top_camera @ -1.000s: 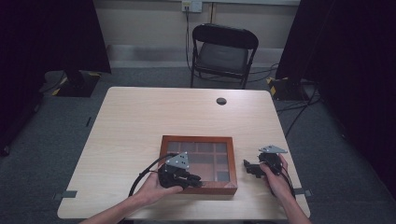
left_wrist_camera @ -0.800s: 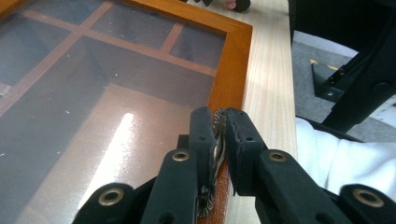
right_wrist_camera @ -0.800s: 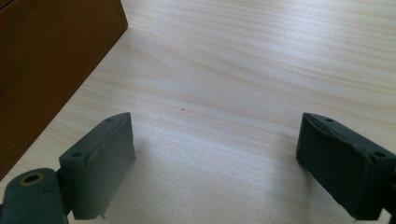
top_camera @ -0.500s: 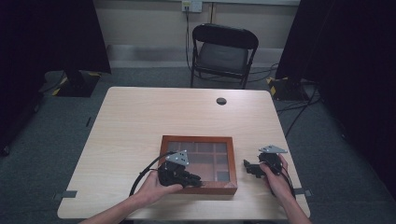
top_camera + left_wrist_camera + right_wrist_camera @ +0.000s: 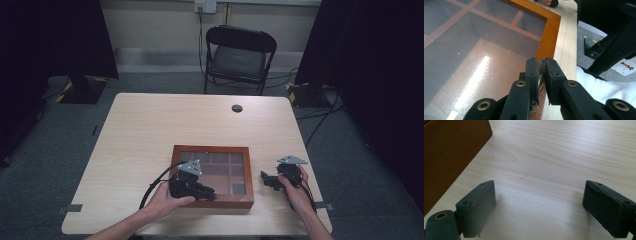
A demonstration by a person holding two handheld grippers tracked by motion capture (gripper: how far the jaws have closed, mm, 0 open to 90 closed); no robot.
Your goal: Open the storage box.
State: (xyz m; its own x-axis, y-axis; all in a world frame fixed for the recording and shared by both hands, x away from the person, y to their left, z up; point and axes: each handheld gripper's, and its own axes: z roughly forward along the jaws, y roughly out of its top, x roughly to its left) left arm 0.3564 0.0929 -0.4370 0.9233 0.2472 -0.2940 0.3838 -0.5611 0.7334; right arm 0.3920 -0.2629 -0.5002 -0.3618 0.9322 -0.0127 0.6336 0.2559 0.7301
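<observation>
Table [image 5: 150,130]: light wood-grain top, mostly bare; small dark round cap [image 5: 237,108] far side, centre.
Box [image 5: 212,152]: wooden frame w/ glass lid over compartments, near edge, centre.
Left gripper [image 5: 209,192]: at box's near edge; jaws clenched on small metal latch [image 5: 540,72] at the frame.
Right gripper [image 5: 264,177]: on table just right of box, not touching; jaws released, nothing btwn them.
Room: grey carpet, black folding chair [image 5: 240,55] beyond far edge, dark curtains both sides, cables on floor at right.

My black left gripper [image 5: 540,68] pinches a brassy, ridged latch [image 5: 540,75] on the orange-brown wooden box [image 5: 212,198] with a dark glass lid; beneath my black right gripper [image 5: 539,205], pale grained table [image 5: 554,152].
</observation>
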